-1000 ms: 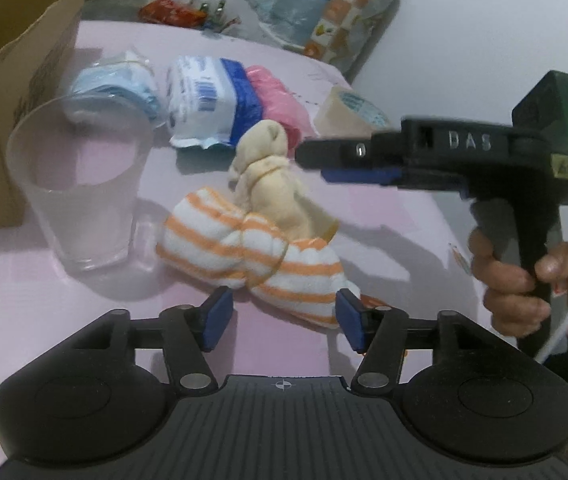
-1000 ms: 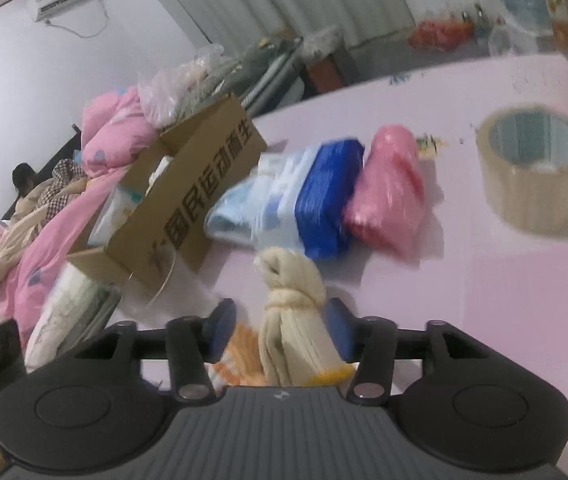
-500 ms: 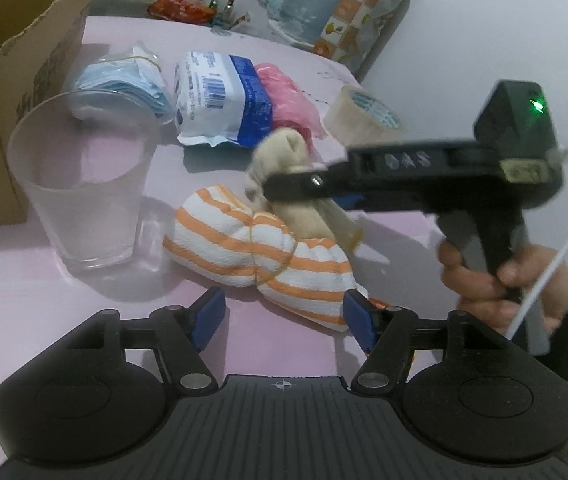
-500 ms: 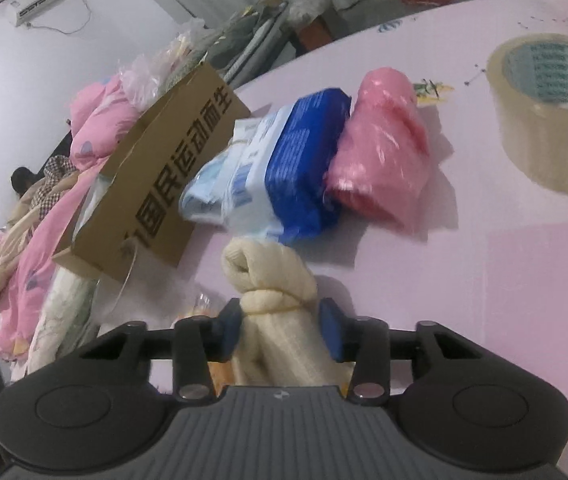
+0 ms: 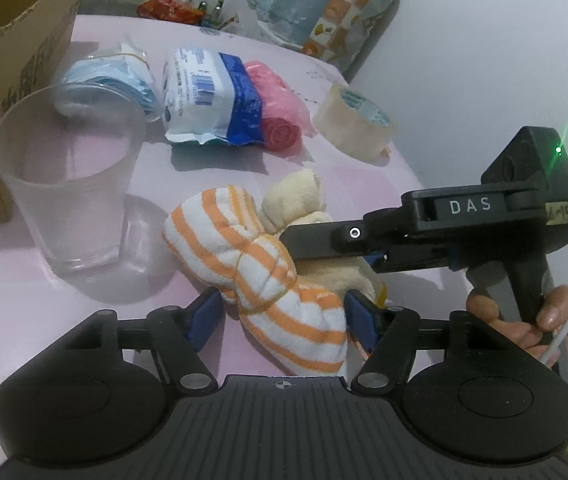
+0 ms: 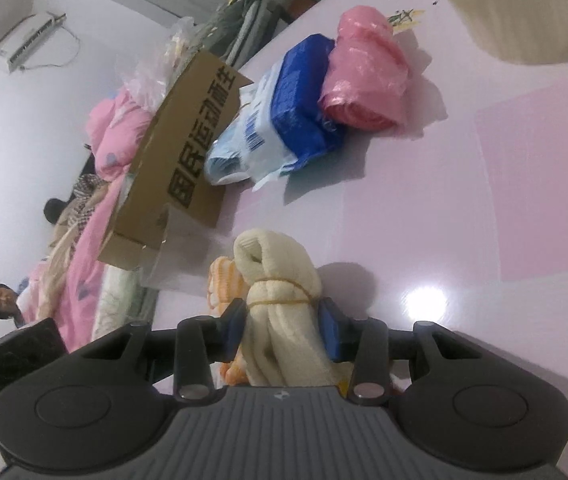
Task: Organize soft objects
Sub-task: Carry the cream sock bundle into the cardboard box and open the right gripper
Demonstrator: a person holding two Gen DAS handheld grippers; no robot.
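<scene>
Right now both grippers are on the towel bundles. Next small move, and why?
Probably lift the right gripper a little. Its jaws have just been closing and its pads now press the cream bundle just below the rubber band. That bundle lies against the striped bundle, which sits between the left gripper's open jaws, so a short lift should separate the two.

Pink table (image 5: 364,184) under my claws, glossy. On it: cardboard box (image 5: 11,80) at the far left, clear plastic cup (image 5: 67,184) upright just in front of it, rubber-banded blue mask stack (image 5: 115,76) behind the cup, white-and-blue packet (image 5: 207,96) touching a pink bag roll (image 5: 275,112), tape roll (image 5: 356,120) near the right edge, orange-striped cloth bundle (image 5: 267,280) and cream cloth bundle (image 6: 279,300) side by side nearest me
</scene>
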